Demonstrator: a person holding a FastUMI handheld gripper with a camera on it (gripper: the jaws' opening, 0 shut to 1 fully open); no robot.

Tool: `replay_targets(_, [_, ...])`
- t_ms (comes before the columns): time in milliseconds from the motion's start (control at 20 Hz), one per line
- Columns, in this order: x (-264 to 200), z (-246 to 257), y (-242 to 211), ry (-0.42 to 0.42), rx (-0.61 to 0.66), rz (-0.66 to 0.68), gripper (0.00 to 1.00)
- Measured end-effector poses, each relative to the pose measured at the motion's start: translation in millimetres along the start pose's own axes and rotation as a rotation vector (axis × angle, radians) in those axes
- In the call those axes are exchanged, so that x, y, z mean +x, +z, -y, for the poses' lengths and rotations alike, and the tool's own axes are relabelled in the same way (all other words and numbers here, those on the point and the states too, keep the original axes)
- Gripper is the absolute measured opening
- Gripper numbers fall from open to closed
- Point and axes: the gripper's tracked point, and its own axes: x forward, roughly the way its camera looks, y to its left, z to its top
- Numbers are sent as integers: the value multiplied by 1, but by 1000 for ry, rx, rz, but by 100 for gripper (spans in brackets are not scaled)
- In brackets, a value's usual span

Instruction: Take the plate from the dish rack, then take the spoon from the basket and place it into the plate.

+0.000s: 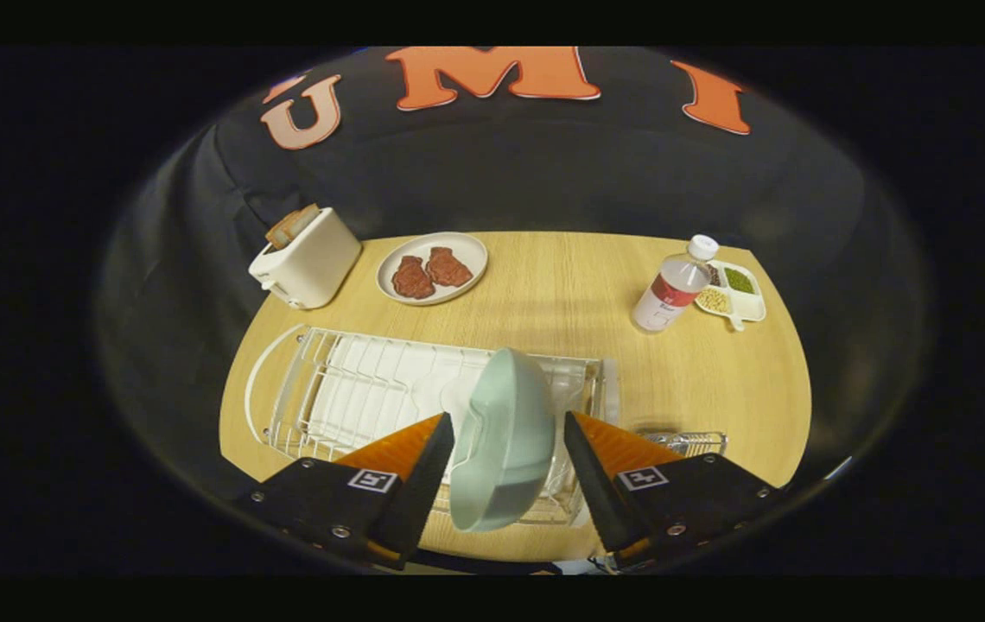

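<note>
**Wooden table and its load**

The round-cornered wooden table (562, 302) bears a white toaster (307, 259), a plate with two brown pieces (432, 268), a water bottle (672, 285), a divided snack tray (734, 292), the white dish rack (354, 393) and a wire basket (693, 441)

Overhead light is falling evenly on the wooden table (544, 294), leaving it bright and warm, while the cloth wall behind is sinking into near darkness. Soft, short shadows are lying beside the toaster (307, 257) at the far left and the bottle (672, 287) at the far right. The pale plate (505, 436), standing between the spread fingers of the gripper (505, 462), is looking slightly soft, being so near the lens. Fisheye distortion is bending the table's edges, and brightness is fading toward the rim. No strong glare is showing.
</note>
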Motion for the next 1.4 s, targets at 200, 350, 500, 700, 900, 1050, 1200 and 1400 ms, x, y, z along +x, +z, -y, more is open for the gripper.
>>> replay_targets(200, [19, -1, -10, -42, -15, -69, 61])
replay_targets(350, [28, -11, -23, -39, -9, -120, 48])
replay_targets(500, [33, -2, -28, -121, -24, -134, 44])
replay_targets(700, [25, 6, -27, -205, 8, -156, 36])
replay_targets(900, [8, 19, -1, -323, -36, -54, 31])
replay_targets(1050, [-11, 18, 7, -353, -52, 2, 31])
replay_targets(1200, [-30, 18, 10, -365, -41, 39, 31])
replay_targets(1400, [-58, 23, 1, -356, -20, 72, 31])
